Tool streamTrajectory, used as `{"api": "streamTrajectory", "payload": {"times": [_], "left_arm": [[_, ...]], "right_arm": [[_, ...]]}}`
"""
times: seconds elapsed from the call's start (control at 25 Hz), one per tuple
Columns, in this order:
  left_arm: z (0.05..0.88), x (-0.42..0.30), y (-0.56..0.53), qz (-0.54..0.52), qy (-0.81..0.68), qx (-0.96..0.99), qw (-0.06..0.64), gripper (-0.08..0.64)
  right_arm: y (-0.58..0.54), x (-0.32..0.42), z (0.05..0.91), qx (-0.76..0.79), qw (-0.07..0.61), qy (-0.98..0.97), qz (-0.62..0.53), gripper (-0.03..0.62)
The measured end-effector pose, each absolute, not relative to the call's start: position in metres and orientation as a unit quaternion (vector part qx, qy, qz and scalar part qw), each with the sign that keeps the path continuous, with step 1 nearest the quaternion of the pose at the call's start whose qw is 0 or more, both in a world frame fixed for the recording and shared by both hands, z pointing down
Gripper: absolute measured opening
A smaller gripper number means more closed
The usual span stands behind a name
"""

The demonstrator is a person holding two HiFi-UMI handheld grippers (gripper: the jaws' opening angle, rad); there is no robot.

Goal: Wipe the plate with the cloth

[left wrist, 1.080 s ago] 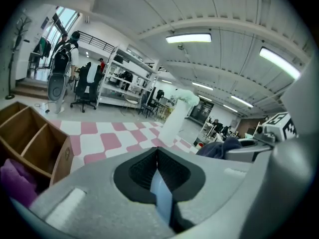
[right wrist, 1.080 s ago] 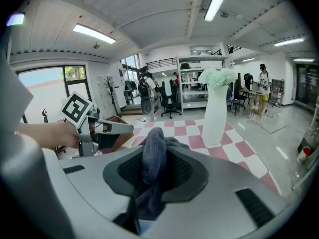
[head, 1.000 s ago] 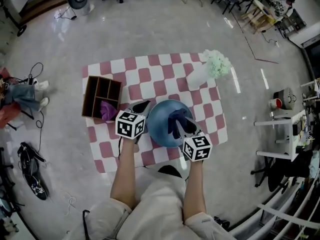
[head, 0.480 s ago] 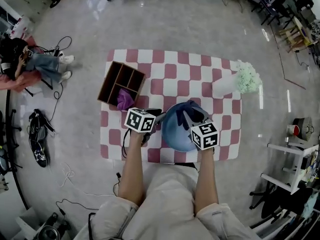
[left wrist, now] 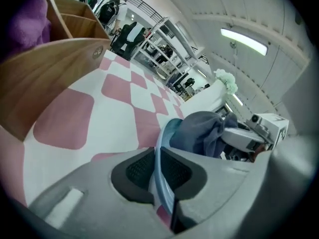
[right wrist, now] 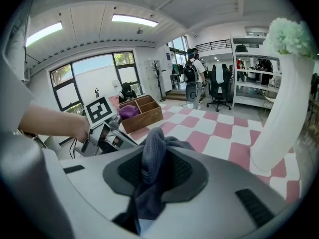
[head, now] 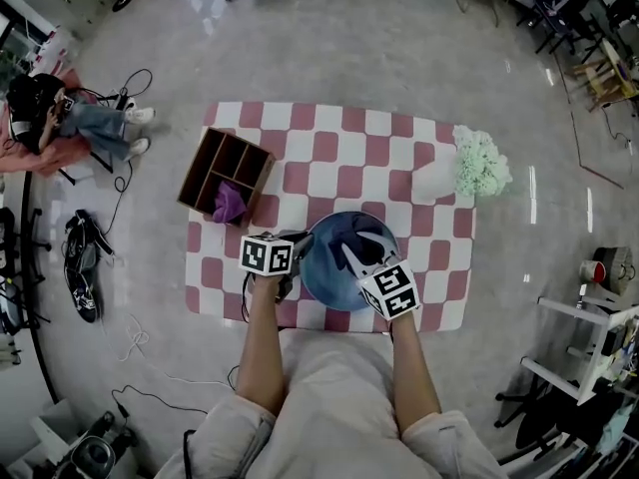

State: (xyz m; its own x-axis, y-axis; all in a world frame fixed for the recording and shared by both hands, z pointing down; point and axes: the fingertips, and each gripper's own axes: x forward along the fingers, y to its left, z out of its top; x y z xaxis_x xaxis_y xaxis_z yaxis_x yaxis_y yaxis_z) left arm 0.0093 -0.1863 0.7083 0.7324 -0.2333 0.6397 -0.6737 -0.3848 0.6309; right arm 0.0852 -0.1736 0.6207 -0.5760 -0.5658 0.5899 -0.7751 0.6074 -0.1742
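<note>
Left gripper (left wrist: 157, 171): clamped on the plate's left rim; the thin blue edge is pinched between the two dark pads.
Right gripper (right wrist: 154, 169): clenched on a fold of the cloth, which bunches up between the pads and hangs below them.
Plate (head: 321, 267): blue, round, on the checked mat (head: 329, 158) at the middle of its near edge.
Cloth (head: 354, 236): dark blue-grey, heaped on the plate's face toward the far right side.
Arms: both forearms bare, reaching forward from the lap, roughly parallel. The left meets the plate from its left side. The right comes in at the near right, its gripper angled inward over the plate.
Surroundings: wooden divided box (head: 225, 173) at the mat's far left, with a purple rag (head: 229, 203) in a near compartment. A white vase of pale green flowers (head: 469, 168) stands upright at the far right.
</note>
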Motion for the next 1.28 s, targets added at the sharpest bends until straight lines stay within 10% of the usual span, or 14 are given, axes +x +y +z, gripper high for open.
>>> {"api": "streamTrajectory", "payload": {"times": [1.28], "left_arm": [[0.652,-0.021,-0.178,0.283,-0.380,0.801,0.367,0.032]], "right_arm": [[-0.219,0.054,0.665,0.358,0.356,-0.855,0.116,0.094]]}}
